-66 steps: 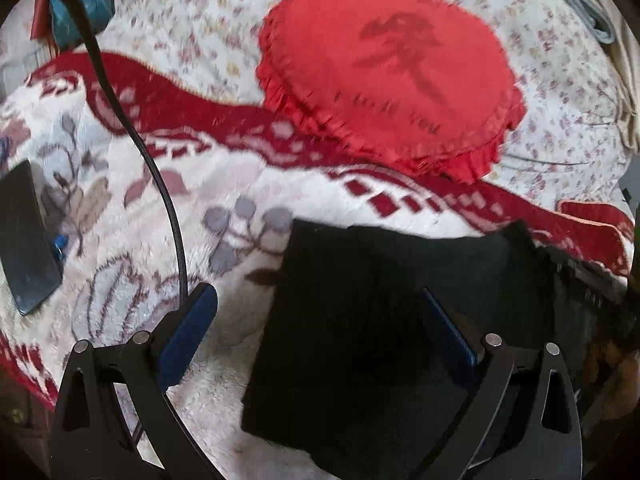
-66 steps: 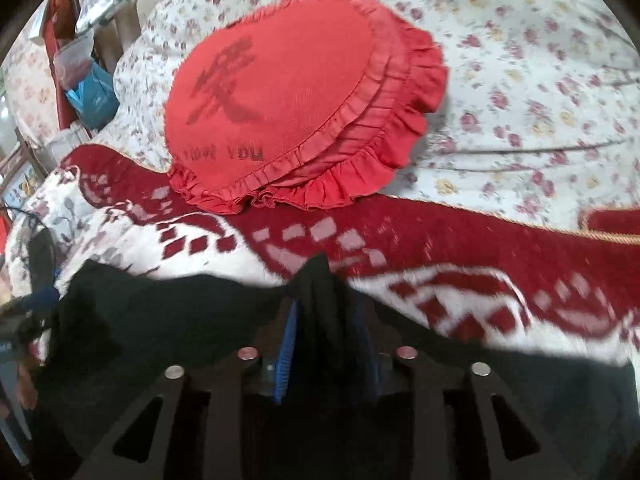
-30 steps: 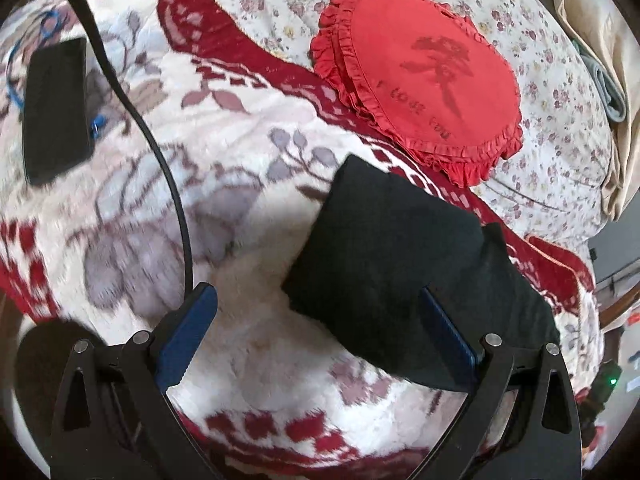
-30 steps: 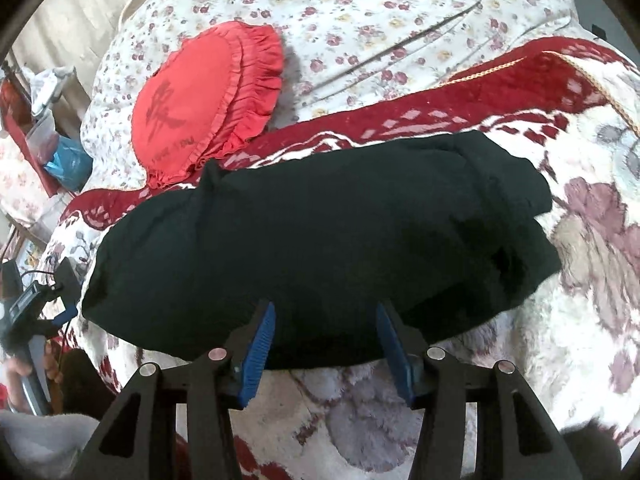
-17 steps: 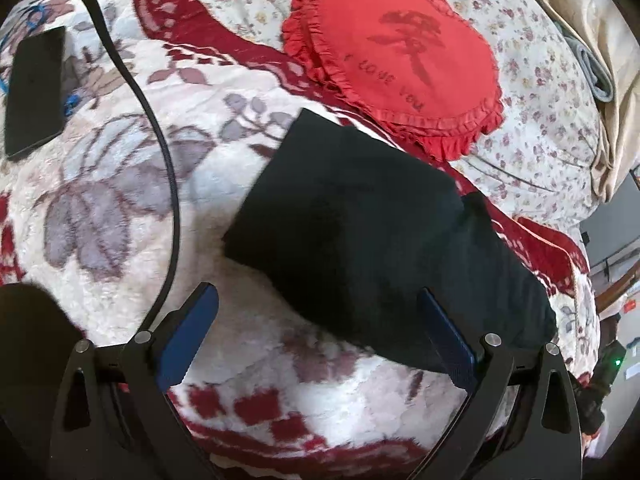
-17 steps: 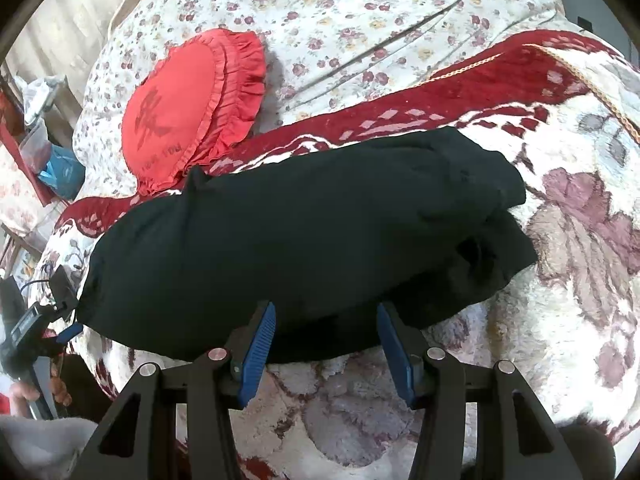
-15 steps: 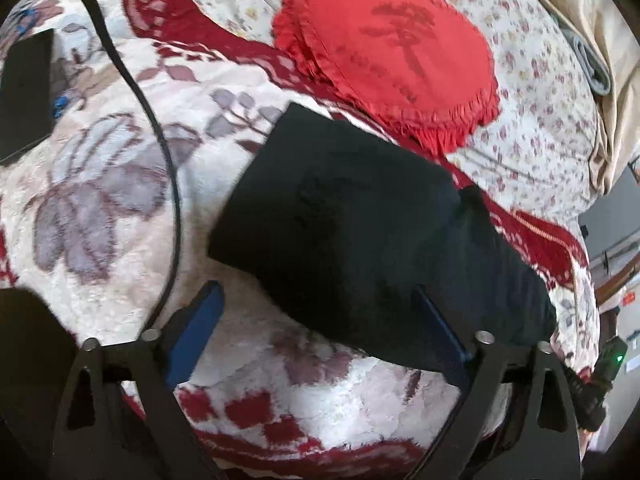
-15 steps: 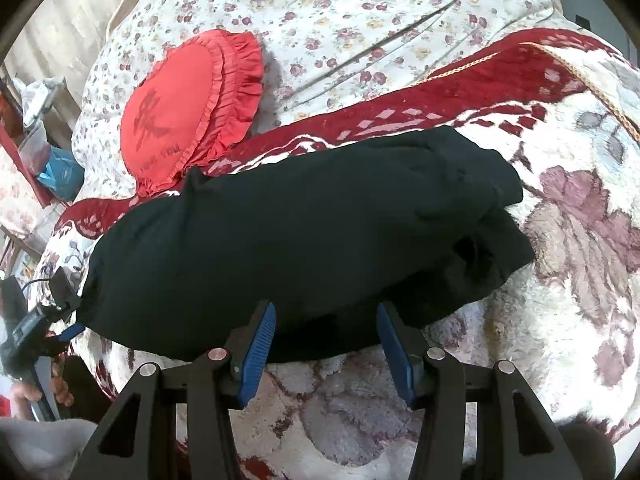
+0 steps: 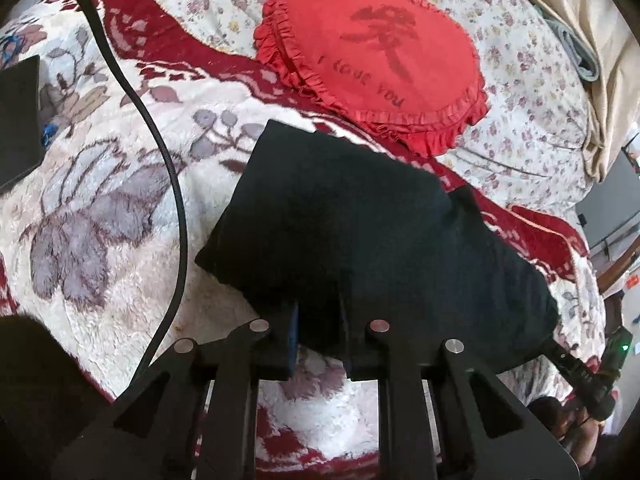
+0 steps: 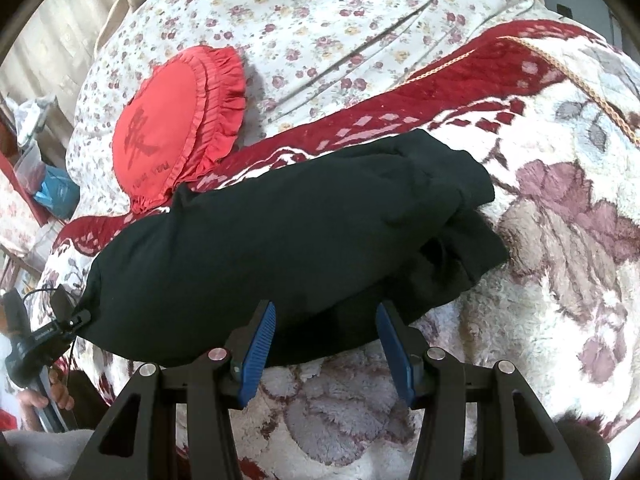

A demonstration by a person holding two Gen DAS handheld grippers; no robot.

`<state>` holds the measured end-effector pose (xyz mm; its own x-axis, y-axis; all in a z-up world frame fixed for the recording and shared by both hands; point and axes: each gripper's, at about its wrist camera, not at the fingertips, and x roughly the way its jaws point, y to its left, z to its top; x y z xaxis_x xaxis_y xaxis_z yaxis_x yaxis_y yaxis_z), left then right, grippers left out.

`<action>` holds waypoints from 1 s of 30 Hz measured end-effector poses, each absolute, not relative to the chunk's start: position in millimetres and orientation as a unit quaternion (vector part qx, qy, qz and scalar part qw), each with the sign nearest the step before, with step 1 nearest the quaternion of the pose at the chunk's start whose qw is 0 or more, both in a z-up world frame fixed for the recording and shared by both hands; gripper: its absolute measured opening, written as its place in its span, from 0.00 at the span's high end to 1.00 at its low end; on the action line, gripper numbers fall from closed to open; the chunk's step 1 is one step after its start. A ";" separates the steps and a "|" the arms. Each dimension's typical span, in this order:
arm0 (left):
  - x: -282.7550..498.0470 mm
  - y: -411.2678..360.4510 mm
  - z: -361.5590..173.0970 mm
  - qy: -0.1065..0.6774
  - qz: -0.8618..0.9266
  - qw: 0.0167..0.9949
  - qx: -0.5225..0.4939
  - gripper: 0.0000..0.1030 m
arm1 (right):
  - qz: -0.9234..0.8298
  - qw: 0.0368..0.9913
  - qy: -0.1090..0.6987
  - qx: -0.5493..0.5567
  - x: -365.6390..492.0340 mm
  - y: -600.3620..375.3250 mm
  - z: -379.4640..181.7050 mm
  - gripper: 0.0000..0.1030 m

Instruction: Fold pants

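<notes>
The left gripper [image 9: 318, 320] has its jaws closing on the near hem of the black pants [image 9: 360, 216], a pinch of dark cloth caught between the pads at the six o'clock edge of the bundle. The right gripper [image 10: 324, 340] hangs with its jaws apart, the blue pads [image 10: 260, 340] just short of the same near edge and clamped on nothing.

The pants lie as a long, once-folded bundle on the fleece blanket [image 10: 560, 260] of the bed, running from about eight o'clock to three o'clock in the right wrist view, with loose layers spilling out at the three o'clock end. A red frilled cushion [image 9: 380, 56] sits beyond them at twelve o'clock in the left view, on the flowered sheet [image 10: 340, 8], and a black cable [image 9: 168, 168] trails at nine o'clock.

This looks like the start of another fold: one edge gripped, the other not. Next, the right jaws likely need to close on the hem too, so both lift it together.
</notes>
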<state>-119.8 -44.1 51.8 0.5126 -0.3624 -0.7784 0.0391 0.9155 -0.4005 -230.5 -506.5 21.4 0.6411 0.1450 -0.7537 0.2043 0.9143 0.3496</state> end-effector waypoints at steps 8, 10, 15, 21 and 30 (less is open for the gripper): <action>-123.3 -37.2 62.0 0.475 -0.128 0.853 -0.178 0.85 | -0.021 0.879 0.427 0.209 -230.1 -510.5 18.1 0.51; -122.0 -41.2 66.0 0.467 -0.135 0.857 -0.169 0.85 | -0.023 0.878 0.427 0.214 -229.5 -511.6 17.3 0.51; -112.3 -44.6 65.2 0.465 -0.141 0.855 -0.180 0.89 | -0.028 0.873 0.422 0.241 -235.3 -519.6 15.2 0.51; -106.6 -39.9 64.6 0.465 -0.143 0.851 -0.197 0.92 | -0.039 0.868 0.417 0.268 -239.2 -529.8 12.5 0.49; -106.6 -36.0 69.4 0.458 -0.147 0.855 -0.197 0.92 | -0.030 0.875 0.397 0.276 -231.2 -518.7 29.7 0.49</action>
